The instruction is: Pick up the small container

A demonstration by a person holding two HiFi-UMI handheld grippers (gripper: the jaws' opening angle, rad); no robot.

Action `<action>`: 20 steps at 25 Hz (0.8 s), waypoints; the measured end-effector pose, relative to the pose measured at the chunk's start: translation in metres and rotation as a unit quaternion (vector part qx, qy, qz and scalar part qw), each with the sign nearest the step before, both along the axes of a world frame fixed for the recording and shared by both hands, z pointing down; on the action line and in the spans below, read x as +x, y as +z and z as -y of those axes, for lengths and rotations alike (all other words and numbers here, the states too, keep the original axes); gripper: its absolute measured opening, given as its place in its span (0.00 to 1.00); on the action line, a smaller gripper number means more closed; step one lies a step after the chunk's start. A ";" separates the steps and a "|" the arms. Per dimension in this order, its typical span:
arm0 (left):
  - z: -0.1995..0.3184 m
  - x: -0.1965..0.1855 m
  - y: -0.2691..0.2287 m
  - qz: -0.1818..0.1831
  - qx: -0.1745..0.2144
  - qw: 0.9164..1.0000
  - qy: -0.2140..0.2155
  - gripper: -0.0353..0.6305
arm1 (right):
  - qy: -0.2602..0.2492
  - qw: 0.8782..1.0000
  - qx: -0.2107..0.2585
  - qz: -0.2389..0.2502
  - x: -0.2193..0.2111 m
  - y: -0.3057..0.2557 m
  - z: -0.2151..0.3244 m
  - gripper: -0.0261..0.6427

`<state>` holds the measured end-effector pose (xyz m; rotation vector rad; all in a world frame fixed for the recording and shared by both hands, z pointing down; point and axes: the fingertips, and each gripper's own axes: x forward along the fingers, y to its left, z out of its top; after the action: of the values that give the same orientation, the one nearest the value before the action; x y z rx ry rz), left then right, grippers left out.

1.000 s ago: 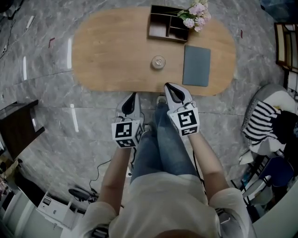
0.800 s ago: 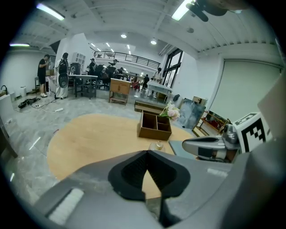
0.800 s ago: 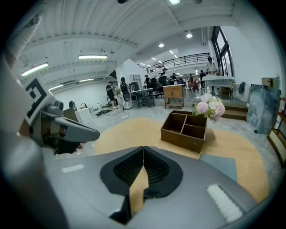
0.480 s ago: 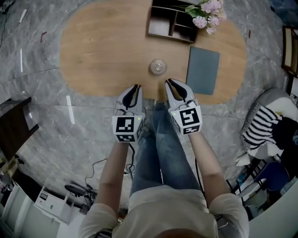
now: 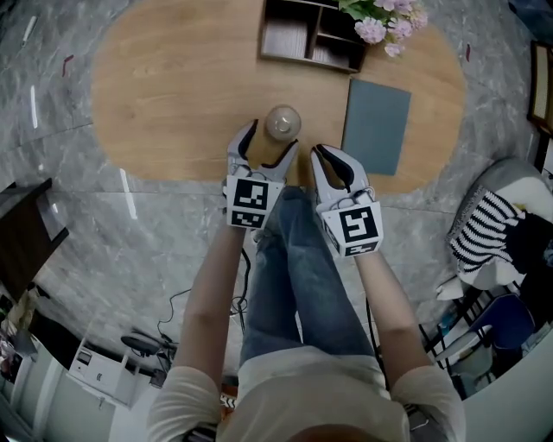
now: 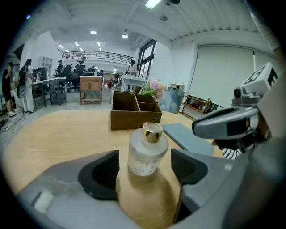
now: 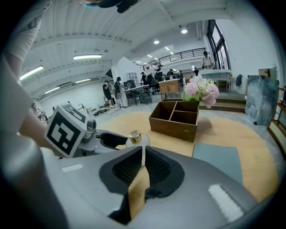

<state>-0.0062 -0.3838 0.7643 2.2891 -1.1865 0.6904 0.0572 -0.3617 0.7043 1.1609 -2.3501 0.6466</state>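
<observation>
The small container is a frosted glass bottle (image 5: 282, 123) with a gold cap, upright on the oval wooden table (image 5: 173, 95). In the left gripper view the bottle (image 6: 147, 150) stands between the tips of my left gripper (image 6: 145, 172), clear of both dark pads (image 6: 100, 174). Those jaws have just been opening and now stand wide, with the bottle in the gap but not gripped. From the head view, my left gripper (image 5: 270, 147) reaches over the table's near edge. My right gripper (image 5: 333, 168) hangs shut and empty just right of it; its own view shows the jaws (image 7: 142, 167) together and the bottle (image 7: 135, 137) beyond.
A dark wooden compartment box (image 5: 311, 34) sits at the table's far side with pink flowers (image 5: 384, 19) beside it. A grey-blue flat pad (image 5: 376, 125) lies right of the bottle. The person's legs are below the grippers. Striped cloth (image 5: 484, 229) lies on the floor at right.
My left gripper has moved forward over the table edge to the bottle and gone from shut to wide open. The right gripper has shifted slightly and stays shut.
</observation>
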 end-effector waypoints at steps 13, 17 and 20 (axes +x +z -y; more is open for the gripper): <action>0.028 0.027 0.038 0.049 -0.012 0.999 0.005 0.64 | 0.007 1.000 -0.023 0.016 0.016 0.005 0.001 0.06; 0.033 0.033 0.043 0.063 -0.020 0.998 0.007 0.64 | 0.013 1.000 -0.021 0.018 0.025 0.007 0.002 0.06; 0.035 0.032 0.043 0.062 -0.014 0.998 0.005 0.64 | 0.017 0.999 -0.020 0.020 0.030 0.007 0.003 0.06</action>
<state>0.0263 -0.4187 0.8073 2.2596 -1.2132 0.8569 0.0870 -0.3650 0.7118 1.1833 -2.3438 0.7326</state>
